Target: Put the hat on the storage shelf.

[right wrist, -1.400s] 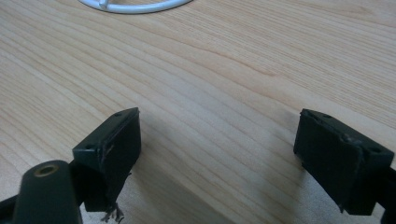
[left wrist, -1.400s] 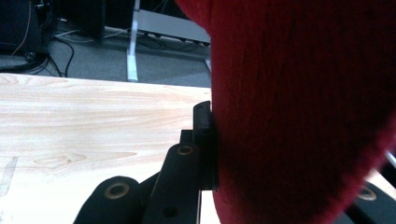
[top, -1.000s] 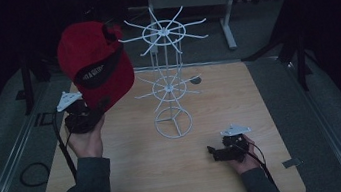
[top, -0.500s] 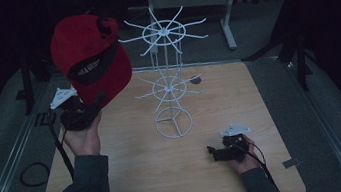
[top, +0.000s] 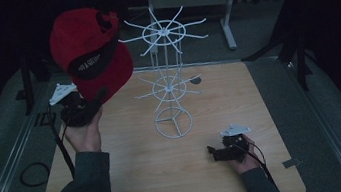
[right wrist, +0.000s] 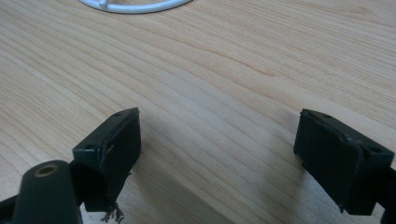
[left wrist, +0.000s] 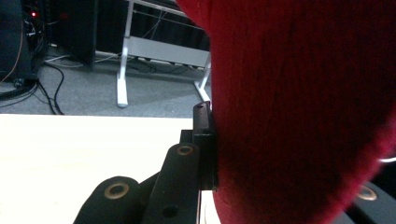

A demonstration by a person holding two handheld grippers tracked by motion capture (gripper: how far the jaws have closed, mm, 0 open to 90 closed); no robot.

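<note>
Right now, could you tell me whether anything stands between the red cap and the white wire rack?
Nothing visible does. The left gripper holds the red cap up in the air, left of the white wire rack, with open space between them. The right gripper rests open on the table, nearer the person.

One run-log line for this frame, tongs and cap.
left tongs: shut on red cap, held up beside white wire rack | right tongs: open, low over wooden table, holding nothing

1. The cap [top: 90, 57] is red, with a black band carrying pale lettering.
2. The wire stand [top: 169, 83] is white.
3. The table [top: 135, 181] is light wood with grain lines.
4. Both grippers are black.
</note>
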